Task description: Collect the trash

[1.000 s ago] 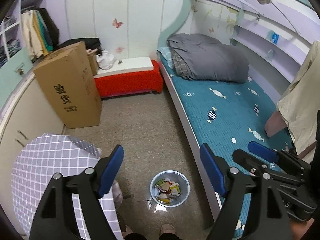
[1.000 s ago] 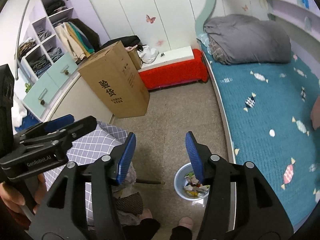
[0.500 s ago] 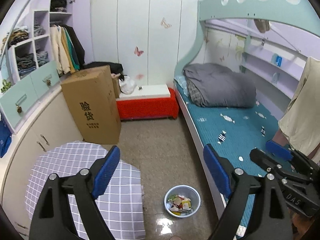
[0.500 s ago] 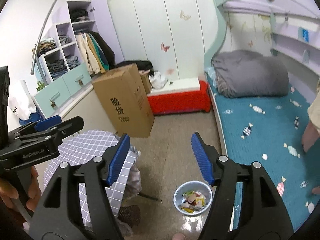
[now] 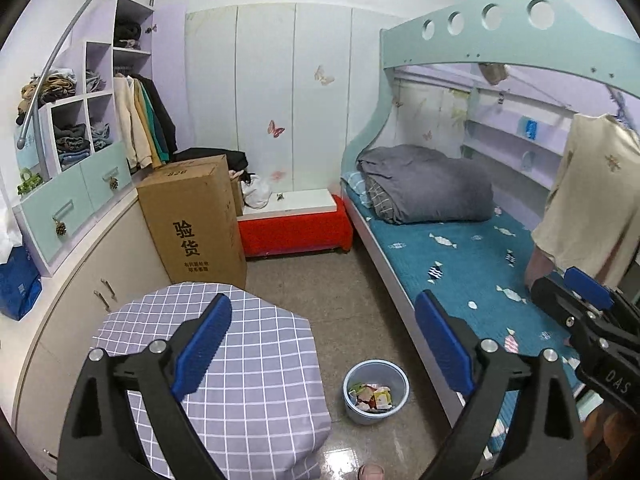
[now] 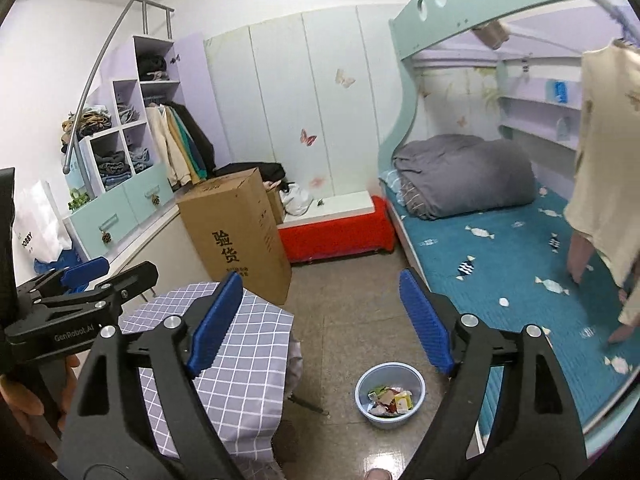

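A pale blue basin (image 5: 376,391) (image 6: 390,395) stands on the floor between the table and the bed, holding several colourful wrappers (image 5: 370,396) (image 6: 390,398). My left gripper (image 5: 322,342) hangs high above the floor, its jaws opening wide with nothing between them. My right gripper (image 6: 320,320) is also raised, its jaws opening and empty; the basin lies below and ahead of both. Each gripper shows in the other's view: the right gripper (image 5: 576,300) at the right edge, the left gripper (image 6: 88,280) at the left edge, held by a hand.
A small table with a checked lilac cloth (image 5: 256,368) (image 6: 244,352) stands left of the basin. A tall cardboard box (image 5: 192,220), a red bench (image 5: 294,230), a bunk bed with a teal cover (image 5: 460,264) and a wardrobe wall (image 5: 80,184) ring the floor.
Both grippers have risen and tilted up, so more of the room shows and the basin looks smaller and farther. Both pairs of jaws have widened, the right one most.
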Available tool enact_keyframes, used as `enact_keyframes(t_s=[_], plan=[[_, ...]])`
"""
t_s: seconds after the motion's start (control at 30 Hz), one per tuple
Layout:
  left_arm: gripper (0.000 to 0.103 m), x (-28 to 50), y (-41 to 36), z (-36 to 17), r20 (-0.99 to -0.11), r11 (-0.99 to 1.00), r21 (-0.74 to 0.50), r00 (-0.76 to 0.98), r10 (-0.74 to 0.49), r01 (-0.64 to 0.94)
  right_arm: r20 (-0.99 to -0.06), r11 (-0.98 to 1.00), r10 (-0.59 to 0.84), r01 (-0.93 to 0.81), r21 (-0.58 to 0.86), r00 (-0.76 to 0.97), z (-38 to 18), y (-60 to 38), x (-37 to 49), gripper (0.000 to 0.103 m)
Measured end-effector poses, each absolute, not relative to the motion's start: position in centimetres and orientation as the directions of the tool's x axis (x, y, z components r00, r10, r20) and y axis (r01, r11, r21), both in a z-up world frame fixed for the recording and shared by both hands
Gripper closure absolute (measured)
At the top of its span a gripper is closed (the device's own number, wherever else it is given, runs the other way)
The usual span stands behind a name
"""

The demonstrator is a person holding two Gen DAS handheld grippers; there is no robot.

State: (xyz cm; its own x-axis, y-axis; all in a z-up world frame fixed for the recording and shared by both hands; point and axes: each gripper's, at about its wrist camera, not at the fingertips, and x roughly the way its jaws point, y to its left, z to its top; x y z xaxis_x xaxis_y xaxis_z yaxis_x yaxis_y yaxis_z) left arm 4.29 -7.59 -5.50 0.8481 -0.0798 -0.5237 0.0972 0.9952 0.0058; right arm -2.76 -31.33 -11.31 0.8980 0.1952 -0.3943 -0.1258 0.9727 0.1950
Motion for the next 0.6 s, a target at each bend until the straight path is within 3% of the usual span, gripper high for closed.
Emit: enact_keyframes(t_s=[0.6], plan=[[0.007,-2.1,-6.7,-3.4,-0.451,0.988,0.005,0.882,-0.135,0.154,-0.35,0.984,0.125,-0.071,0.164,0.928,-9.4,-29.1,-10.4,0.017]])
